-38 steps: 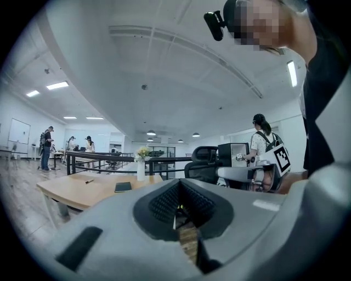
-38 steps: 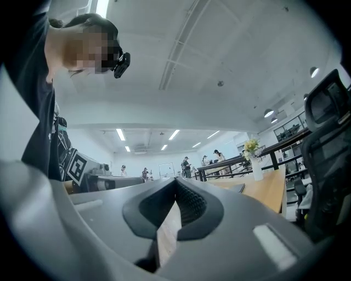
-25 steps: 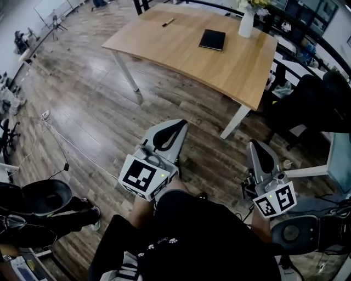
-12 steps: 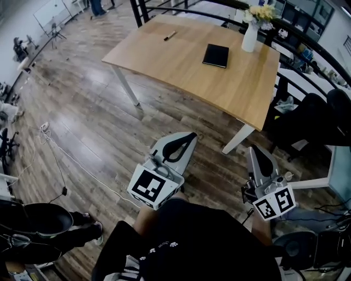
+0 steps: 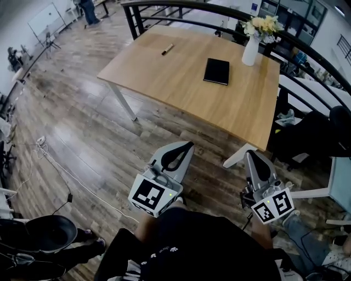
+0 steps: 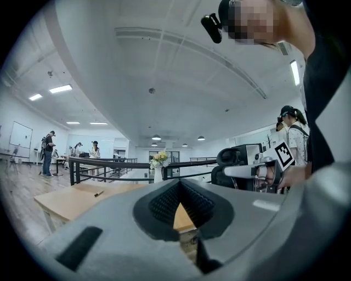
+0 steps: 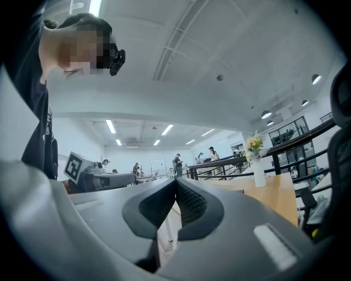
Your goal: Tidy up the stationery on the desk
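A wooden desk [image 5: 186, 77] stands ahead of me on the wood floor. On it lie a black notebook [image 5: 216, 71] near the middle and a dark pen [image 5: 167, 49] at the far left. My left gripper [image 5: 185, 146] and right gripper [image 5: 251, 156] hang low in front of my body, well short of the desk. Both are shut with nothing between their jaws. In the left gripper view the closed left gripper [image 6: 180, 183] points at the desk [image 6: 66, 200] and the pen [image 6: 98, 193]. In the right gripper view the right gripper [image 7: 175, 181] is closed too.
A white vase of yellow flowers [image 5: 251, 48] stands at the desk's far right corner. A black railing [image 5: 164, 4] runs behind the desk. Dark office chairs [image 5: 307, 118] crowd the right side. A cable [image 5: 60, 164] trails over the floor at left, near a black chair base [image 5: 38, 233].
The desk has slid lower and looks nearer in the head view. Both grippers have stayed shut and low by my body, shifting only slightly.
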`<state>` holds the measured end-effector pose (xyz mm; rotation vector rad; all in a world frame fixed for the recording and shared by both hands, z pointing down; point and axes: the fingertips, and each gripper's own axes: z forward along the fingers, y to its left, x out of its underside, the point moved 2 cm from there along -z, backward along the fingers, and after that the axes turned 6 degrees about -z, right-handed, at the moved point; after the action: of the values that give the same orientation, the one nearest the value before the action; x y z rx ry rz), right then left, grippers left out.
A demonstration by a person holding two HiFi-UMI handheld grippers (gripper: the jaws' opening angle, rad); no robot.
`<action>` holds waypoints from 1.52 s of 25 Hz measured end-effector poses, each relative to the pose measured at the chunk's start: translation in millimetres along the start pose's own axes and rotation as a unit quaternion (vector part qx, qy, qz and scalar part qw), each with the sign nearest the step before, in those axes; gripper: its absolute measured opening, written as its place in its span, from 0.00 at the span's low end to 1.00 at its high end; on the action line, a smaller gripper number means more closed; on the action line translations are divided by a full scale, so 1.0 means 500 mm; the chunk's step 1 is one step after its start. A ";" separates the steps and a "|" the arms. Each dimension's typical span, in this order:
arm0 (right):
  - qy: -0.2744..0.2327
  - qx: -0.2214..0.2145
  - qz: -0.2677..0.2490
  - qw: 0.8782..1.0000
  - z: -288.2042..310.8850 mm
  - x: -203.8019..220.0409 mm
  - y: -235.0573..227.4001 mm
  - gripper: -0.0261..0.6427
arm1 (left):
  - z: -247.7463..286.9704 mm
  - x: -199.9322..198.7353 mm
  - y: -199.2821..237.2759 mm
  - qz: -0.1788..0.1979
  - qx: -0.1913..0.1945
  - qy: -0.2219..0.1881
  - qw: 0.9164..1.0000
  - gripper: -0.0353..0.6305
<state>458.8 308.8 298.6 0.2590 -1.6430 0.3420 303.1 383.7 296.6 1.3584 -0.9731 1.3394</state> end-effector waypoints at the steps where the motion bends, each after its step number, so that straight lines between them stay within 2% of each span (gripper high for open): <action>1: 0.000 0.000 0.001 1.000 0.016 0.002 -0.001 0.03 | 0.003 -0.004 0.016 0.000 -0.001 -0.001 1.000 0.04; 14: -0.003 -0.019 0.009 1.000 0.253 0.021 0.022 0.03 | 0.002 -0.048 0.240 0.014 -0.015 -0.023 1.000 0.04; 25: 0.006 -0.044 0.014 0.999 0.429 0.041 0.083 0.03 | -0.064 -0.058 0.422 0.004 -0.063 -0.021 0.998 0.04; 38: 0.015 -0.063 0.011 0.998 0.529 0.057 0.127 0.03 | -0.114 -0.060 0.514 -0.002 -0.087 -0.028 0.996 0.04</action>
<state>187.8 270.4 301.1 0.1412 -1.6317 0.2571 38.2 379.2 287.9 1.2706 -1.0985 1.1888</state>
